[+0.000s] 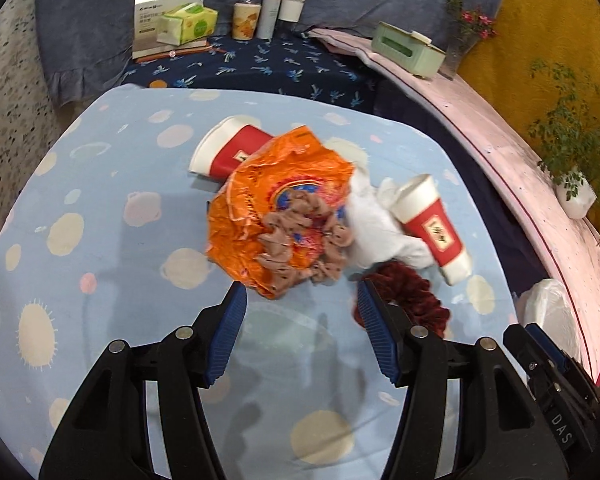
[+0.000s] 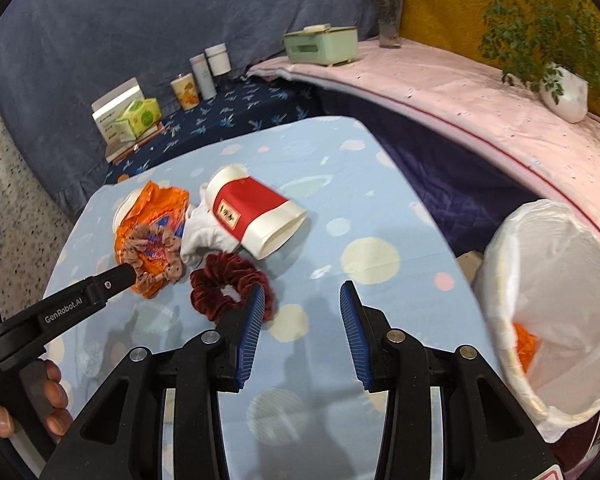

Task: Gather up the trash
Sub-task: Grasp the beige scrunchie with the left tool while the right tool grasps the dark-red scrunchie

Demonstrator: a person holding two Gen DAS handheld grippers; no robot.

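We bring the left gripper (image 1: 300, 292), jaws spread and empty, toward the crumpled orange foil wrapper (image 1: 268, 204) just ahead; next we close on it, while the right gripper (image 2: 302, 296), also spread and empty, hangs beside the dark red velvet scrunchie (image 2: 228, 284)

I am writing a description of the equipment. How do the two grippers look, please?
Both are black plastic with blue ribbed pads and round silver pins at the joints. The left gripper bears white lettering "GenRobot.AI" on its side, seen from the right wrist view. The right gripper has the same build. No cables or sleeves show.
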